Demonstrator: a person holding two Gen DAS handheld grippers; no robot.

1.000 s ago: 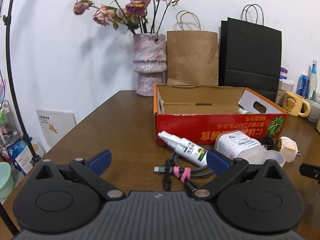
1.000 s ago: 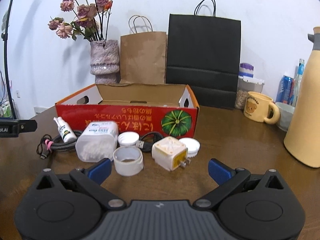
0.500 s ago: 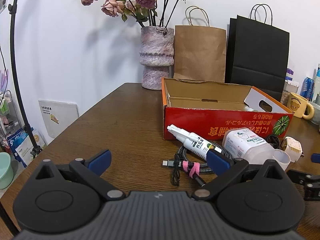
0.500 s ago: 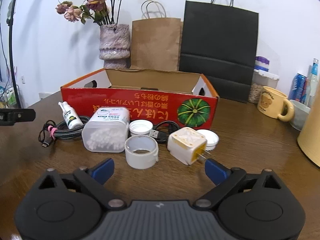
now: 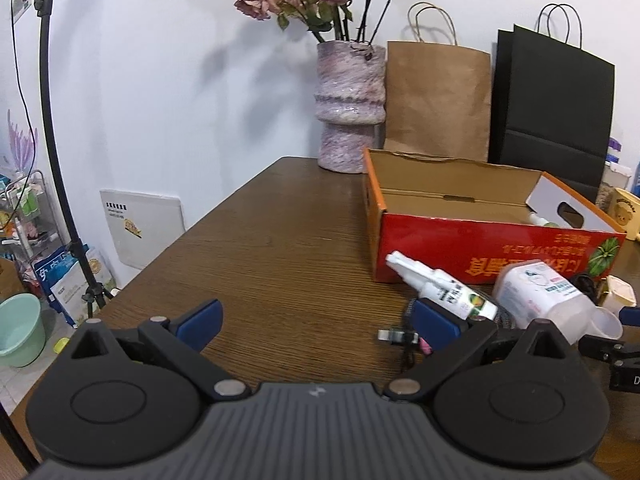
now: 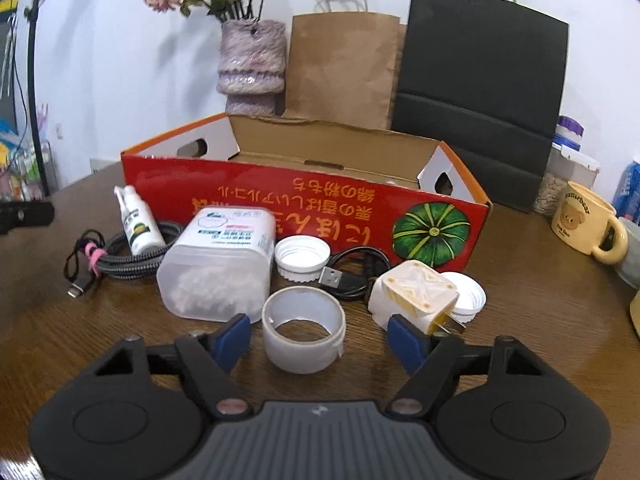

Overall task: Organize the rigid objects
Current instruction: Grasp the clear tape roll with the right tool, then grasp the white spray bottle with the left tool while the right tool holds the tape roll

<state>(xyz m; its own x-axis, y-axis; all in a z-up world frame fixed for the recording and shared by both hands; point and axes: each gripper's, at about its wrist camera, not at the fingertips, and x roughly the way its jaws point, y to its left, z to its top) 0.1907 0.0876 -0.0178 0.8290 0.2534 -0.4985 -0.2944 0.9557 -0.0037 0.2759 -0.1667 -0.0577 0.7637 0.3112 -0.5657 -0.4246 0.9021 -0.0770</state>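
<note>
Right wrist view: right gripper (image 6: pixel 318 338) closing, pads not yet touching tape roll (image 6: pixel 303 334) standing between them, dead ahead on table (image 6: pixel 520 312) before red box (image 6: pixel 304 208). Roll's hole axis points toward camera; no long axis. Left gripper (image 5: pixel 316 320) spread, empty, farther off.

Both wrist views low over table (image 5: pixel 280 248), facing shared red box (image 6: pixel 304 204)

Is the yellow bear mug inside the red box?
No, the yellow bear mug stands on the table to the right of the red box, outside it.
</note>
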